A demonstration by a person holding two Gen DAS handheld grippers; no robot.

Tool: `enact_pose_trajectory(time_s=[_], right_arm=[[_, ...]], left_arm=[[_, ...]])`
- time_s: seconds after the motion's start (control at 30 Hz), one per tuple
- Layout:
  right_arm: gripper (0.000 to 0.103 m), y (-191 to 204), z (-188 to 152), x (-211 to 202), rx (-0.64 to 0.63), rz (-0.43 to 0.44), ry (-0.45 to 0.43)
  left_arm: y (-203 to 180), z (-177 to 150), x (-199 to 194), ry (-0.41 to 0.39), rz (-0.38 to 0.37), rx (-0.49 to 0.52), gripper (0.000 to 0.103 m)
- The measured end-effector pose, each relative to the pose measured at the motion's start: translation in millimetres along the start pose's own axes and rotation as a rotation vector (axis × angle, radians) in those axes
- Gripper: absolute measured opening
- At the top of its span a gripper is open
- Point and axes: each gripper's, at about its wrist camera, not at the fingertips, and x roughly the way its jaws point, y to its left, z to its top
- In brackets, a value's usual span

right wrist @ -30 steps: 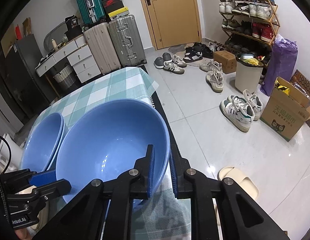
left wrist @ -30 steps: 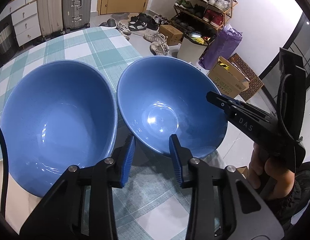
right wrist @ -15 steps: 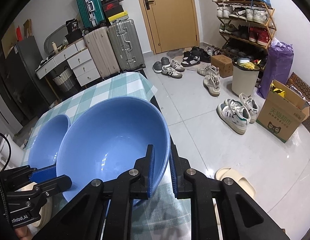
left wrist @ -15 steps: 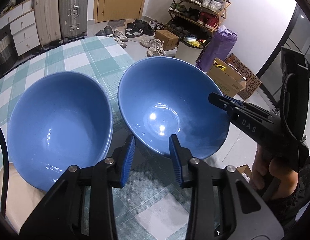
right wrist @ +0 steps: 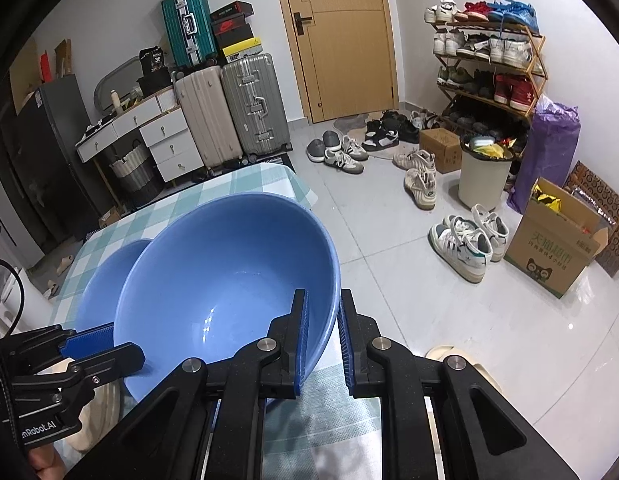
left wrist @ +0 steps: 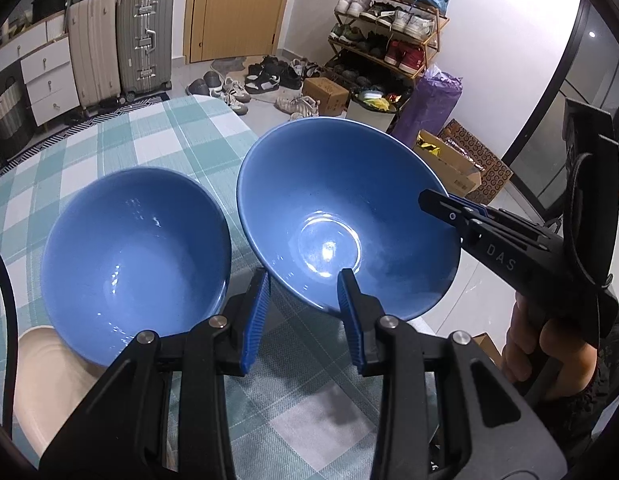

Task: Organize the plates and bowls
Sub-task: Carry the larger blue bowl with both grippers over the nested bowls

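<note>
Clearly, right tool [right wrist: 323, 340] clamps a glossy blue bowl's [right wrist: 229, 280] rim; left tool [left wrist: 303, 316] gapes, empty.

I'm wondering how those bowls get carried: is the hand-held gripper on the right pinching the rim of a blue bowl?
Yes, the right hand-held gripper has its two blue pads closed on the bowl rim.

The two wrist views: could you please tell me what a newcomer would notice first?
Two glossy blue ceramic bowls dominate: the right gripper clamps the rim of the right bowl, held tilted over the table edge. The left bowl is beside it, over the teal checked tablecloth. Behind, a crowded wooden shoe rack stands by the door.
</note>
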Motion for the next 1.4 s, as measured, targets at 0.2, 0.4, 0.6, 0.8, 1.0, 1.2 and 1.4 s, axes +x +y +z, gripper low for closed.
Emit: enact_pose_trajectory(time_s=[0.2, 0.4, 0.6, 0.8, 1.0, 1.2, 1.4], right_arm=[[0.015, 12, 2, -18, -0.02, -0.003, -0.026], [0.015, 23, 6, -33, -0.039, -0.002, -0.048], [0.015, 34, 8, -47, -0.058, 0.002, -0.07], [0.015, 48, 11, -60, -0.076, 0.012, -0.087], [0.015, 61, 11, -64, -0.09, 0.025, -0.093], [0.015, 77, 9, -63, -0.101, 0.044, -0.092], [0.016, 93, 11, -59, -0.115, 0.06, -0.09]], left_arm=[[-2, -4, -24, -0.026, 0.001, 0.001, 0.032], [-4, -9, -52, -0.055, 0.004, 0.002, 0.032], [-4, -12, -79, -0.083, 0.009, 0.0, 0.032], [-1, -15, -103, -0.104, 0.022, -0.002, 0.032], [6, -18, -121, -0.116, 0.034, -0.007, 0.032], [19, -20, -133, -0.122, 0.05, -0.02, 0.032], [36, -22, -142, -0.128, 0.069, -0.036, 0.032]])
